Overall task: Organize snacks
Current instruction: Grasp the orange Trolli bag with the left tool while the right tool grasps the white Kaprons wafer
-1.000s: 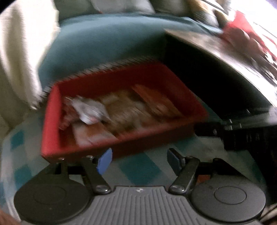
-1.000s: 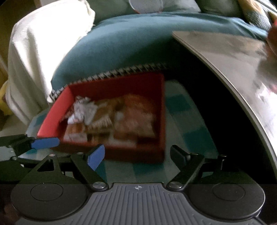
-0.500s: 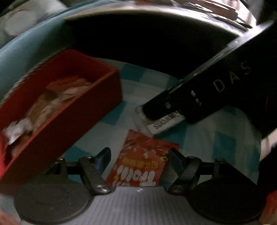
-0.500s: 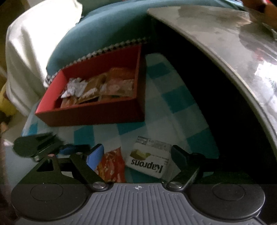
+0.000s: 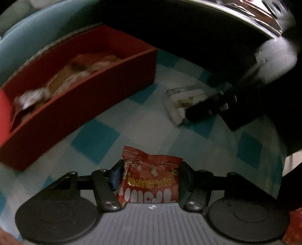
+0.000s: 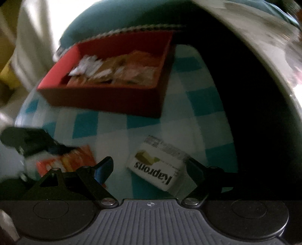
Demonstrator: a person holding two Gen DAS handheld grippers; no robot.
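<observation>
Blue-and-white checked cloth point(image 5: 105, 135) fills the left wrist view, lying under dim light. At lower centre, the left gripper point(image 5: 149, 176) has its jaws partly closed around a red snack packet point(image 5: 151, 181); they have just been closing, and both fingers touch the packet's side edges. A red box point(image 5: 79, 98) of wrapped snacks sits in the upper left of the frame, well apart from the packet. At right of centre, a white carton point(image 5: 179, 105) lies on the cloth, with the black tip of the other gripper beside it. A shiny table edge point(image 5: 245, 15) curves across the upper right.

Checked cloth point(image 6: 113, 135) also covers the middle of the right wrist view. The right gripper point(image 6: 149, 167) sits at lower centre, jaws wide apart and holding nothing; the white carton point(image 6: 160, 164), printed "Kaprons", lies between its fingers without visible contact. The red snack packet point(image 6: 75, 158) shows at lower left, blurred. The red box point(image 6: 113, 94) stands in the upper centre.
</observation>
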